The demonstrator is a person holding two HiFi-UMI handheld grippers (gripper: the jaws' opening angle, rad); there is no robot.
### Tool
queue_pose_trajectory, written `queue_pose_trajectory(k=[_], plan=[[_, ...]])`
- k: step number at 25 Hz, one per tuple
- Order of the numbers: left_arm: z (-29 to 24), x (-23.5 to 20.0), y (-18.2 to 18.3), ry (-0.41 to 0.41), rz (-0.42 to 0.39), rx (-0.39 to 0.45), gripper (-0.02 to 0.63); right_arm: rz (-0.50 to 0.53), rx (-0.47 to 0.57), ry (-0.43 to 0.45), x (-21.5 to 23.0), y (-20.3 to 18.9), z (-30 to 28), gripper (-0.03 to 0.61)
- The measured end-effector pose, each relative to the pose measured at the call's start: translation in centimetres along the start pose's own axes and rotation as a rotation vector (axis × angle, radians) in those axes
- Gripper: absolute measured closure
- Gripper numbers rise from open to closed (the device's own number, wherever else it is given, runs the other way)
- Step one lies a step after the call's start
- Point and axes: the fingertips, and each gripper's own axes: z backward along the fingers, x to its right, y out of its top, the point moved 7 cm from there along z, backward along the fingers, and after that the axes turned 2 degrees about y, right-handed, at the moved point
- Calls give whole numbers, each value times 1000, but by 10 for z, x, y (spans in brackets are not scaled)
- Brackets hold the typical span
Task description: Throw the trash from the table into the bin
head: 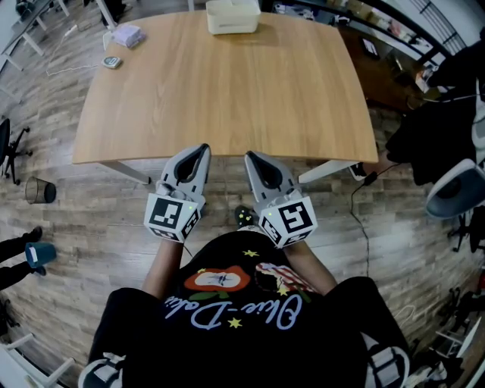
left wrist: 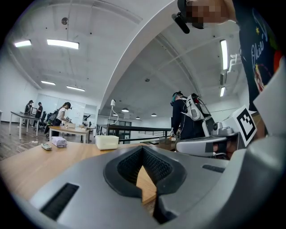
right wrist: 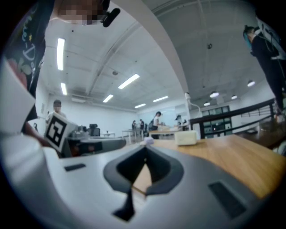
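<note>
Standing at the near edge of the bench point(head: 227, 98), both grippers level and pointing across it. On the left gripper point(head: 201, 150) the jaws are pressed together, nothing between them. The right gripper point(head: 251, 157) is the same, closed on nothing. Their tips sit just over the near edge, side by side, close but apart.

Likely trash: a crumpled pale packet point(head: 127, 34) at the far left corner, and a small round flat item point(head: 112, 62) just nearer along the left edge. Both lie well ahead and off to the left, diagonally across the top. By my reading the left gripper is the nearer; the right would have to cross over. The packet looks lumpy, with no clear long axis from above. In the left gripper view it shows low and wide point(left wrist: 58, 142), the round flat item point(left wrist: 46, 146) just beside it. A white box point(head: 233, 15) sits mid far edge, roughly straight ahead; whether it counts as trash I cannot tell.

The bin point(head: 39, 190) is a dark mesh basket on the floor point(head: 98, 220), left of the bench near its near-left corner, well apart from the trash. Pickup far left, drop near left: this again favours the left hand.

Surface: light wood top, only those three things on it, nothing blocking a reach. Jaws must open before any grasp. Floor: wood-look planks. Room: open office, strip lights, other desks with people at the back, a person point(left wrist: 183, 116) with a backpack rig off to the right
</note>
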Motion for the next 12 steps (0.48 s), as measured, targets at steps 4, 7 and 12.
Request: queue_pose_trajectory(k=[4, 7, 12], plan=[[0, -5, -1, 8, -7, 2, 603, 5, -9, 12, -1, 0, -4, 572], [-1, -6, 0, 11, -7, 0, 603, 11, -9, 17, -1, 1, -7, 572], [0, -5, -1, 18, -4, -6, 603, 23, -7, 16, 1, 1, -7, 572]])
